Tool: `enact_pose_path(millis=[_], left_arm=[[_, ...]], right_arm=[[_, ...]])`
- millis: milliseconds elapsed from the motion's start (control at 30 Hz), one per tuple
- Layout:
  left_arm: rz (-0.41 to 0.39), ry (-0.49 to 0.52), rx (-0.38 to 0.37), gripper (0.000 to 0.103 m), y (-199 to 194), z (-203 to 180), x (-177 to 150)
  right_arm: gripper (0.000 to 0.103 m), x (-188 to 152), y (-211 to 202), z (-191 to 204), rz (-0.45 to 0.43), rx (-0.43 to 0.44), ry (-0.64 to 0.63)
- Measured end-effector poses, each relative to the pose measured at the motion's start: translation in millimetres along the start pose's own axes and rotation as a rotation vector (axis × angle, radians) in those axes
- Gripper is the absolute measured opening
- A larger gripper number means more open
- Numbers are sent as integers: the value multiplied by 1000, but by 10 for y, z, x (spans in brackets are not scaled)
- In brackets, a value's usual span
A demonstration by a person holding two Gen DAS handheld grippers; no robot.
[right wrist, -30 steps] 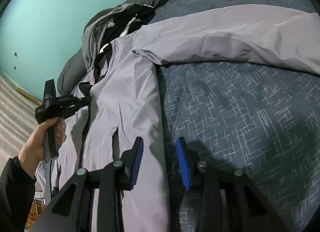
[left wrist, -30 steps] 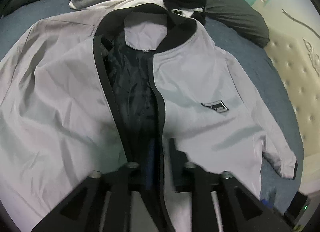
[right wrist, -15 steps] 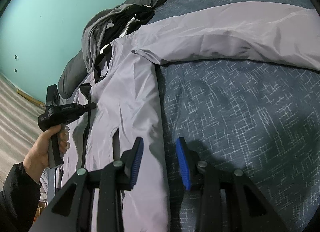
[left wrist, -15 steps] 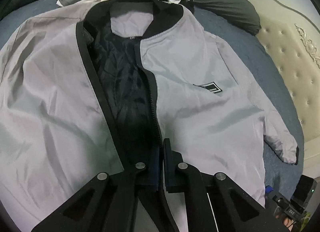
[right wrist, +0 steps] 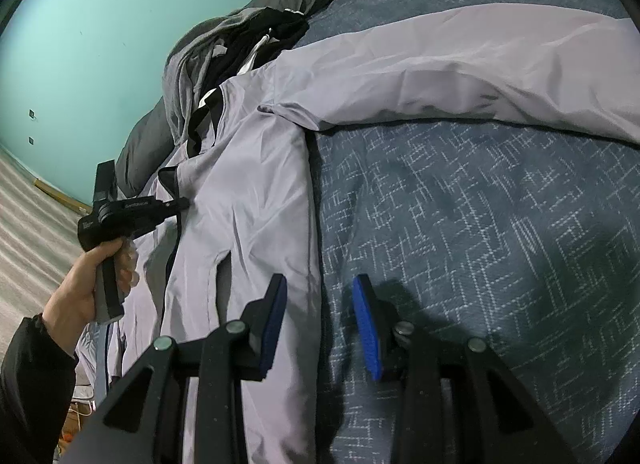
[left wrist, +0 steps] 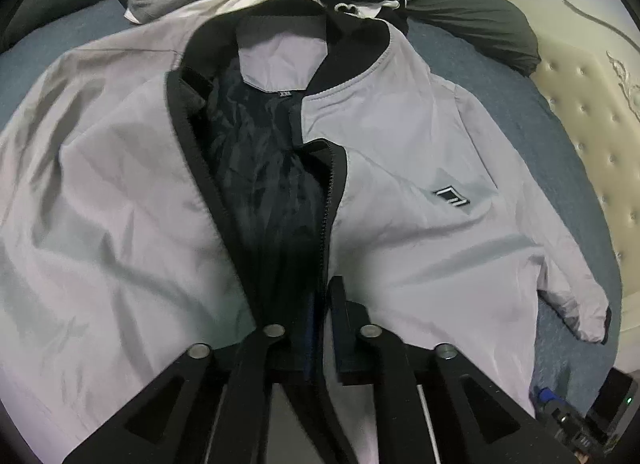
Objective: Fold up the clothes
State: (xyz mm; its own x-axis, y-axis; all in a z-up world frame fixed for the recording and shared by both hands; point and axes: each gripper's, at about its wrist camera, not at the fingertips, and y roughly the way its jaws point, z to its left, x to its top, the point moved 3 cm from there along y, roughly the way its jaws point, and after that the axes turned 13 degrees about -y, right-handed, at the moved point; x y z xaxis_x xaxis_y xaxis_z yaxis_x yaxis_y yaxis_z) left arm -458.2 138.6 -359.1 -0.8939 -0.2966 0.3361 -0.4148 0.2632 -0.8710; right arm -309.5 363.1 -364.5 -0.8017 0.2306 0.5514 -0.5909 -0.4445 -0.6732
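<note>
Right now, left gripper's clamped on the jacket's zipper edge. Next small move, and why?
Probably draw the left gripper toward the left-hand panel in its view, closing the front. It is shut on the jacket's zipper edge, and the grey jacket lies open, its dark lining exposed. The right gripper hangs open at the jacket's side edge, holding nothing.

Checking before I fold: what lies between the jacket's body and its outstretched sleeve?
Only bare blue patterned bedspread, between jacket and sleeve, in the right wrist view.
</note>
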Motion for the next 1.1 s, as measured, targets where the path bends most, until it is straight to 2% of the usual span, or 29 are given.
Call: enact_pose_path(millis=[100, 233, 400, 533, 667, 933, 1100], left_arm=[[-3, 5, 6, 28, -86, 21, -60], [0, 30, 1, 33, -292, 53, -246], [66, 66, -56, 42, -455, 44, -727], [142, 78, -82, 45, -489, 74, -1196], [188, 86, -93, 49, -489, 70, -1486], [243, 89, -112, 53, -415, 4, -1800], [243, 97, -145, 53, -438, -63, -1907]], right_arm=[[34, 4, -10, -4, -1, -6, -3], [34, 6, 9, 16, 5, -13, -8], [34, 21, 0, 51, 4, -25, -31], [34, 14, 4, 56, 9, -25, -34], [34, 10, -5, 92, 10, -45, -57], [34, 5, 4, 117, 15, -57, -71], [34, -1, 20, 130, 19, -53, -75]])
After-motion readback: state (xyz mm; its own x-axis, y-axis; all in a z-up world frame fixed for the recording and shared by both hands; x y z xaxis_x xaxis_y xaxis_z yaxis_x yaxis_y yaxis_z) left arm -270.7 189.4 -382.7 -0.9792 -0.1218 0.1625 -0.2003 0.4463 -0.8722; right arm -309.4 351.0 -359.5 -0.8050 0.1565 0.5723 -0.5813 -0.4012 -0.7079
